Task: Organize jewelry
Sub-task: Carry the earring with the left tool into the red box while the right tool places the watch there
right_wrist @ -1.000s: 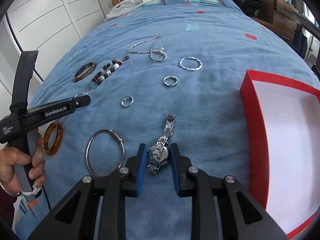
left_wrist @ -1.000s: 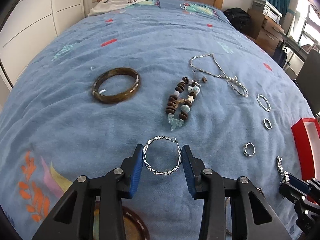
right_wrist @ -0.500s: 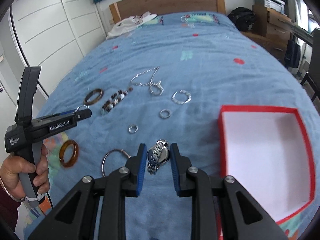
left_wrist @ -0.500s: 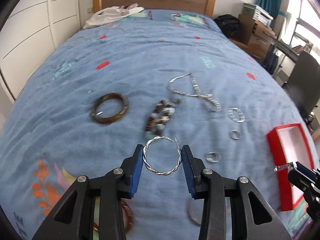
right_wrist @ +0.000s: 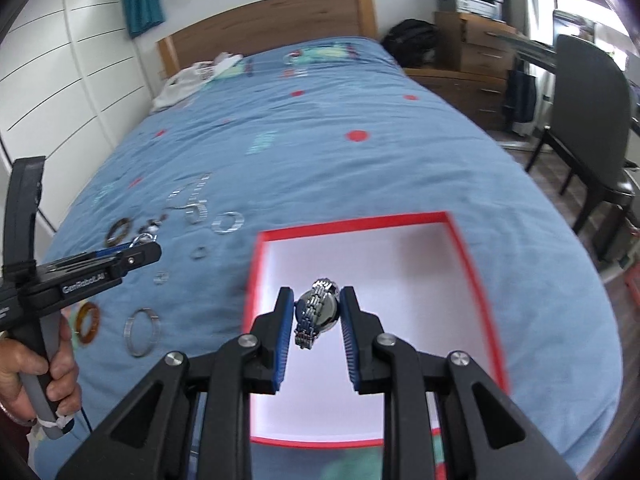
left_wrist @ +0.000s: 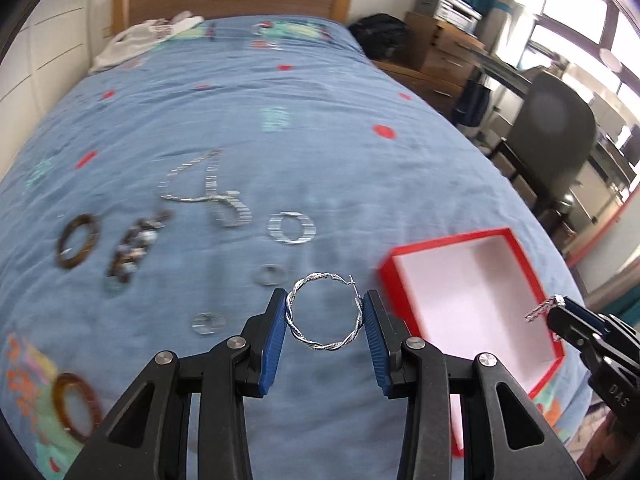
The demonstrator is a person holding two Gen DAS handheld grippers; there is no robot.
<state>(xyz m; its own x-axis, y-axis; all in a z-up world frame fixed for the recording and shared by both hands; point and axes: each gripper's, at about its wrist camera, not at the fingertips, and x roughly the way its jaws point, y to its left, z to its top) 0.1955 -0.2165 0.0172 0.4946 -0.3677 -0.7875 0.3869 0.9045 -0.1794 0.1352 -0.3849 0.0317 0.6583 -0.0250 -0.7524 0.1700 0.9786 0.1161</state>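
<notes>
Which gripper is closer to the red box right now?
Right. The right gripper holds the watch directly above the red box. The left gripper, clamping the twisted hoop, hangs over the blue bedspread beside the box's left edge.

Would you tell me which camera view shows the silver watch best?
The right wrist view: the silver watch sits sharp between the right gripper pads over the red box. The left wrist view shows only its band end.

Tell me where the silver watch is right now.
The silver watch is clamped in the right gripper, held over the white inside of the red box in the right wrist view; its band tip shows at the left view's right edge.
</notes>
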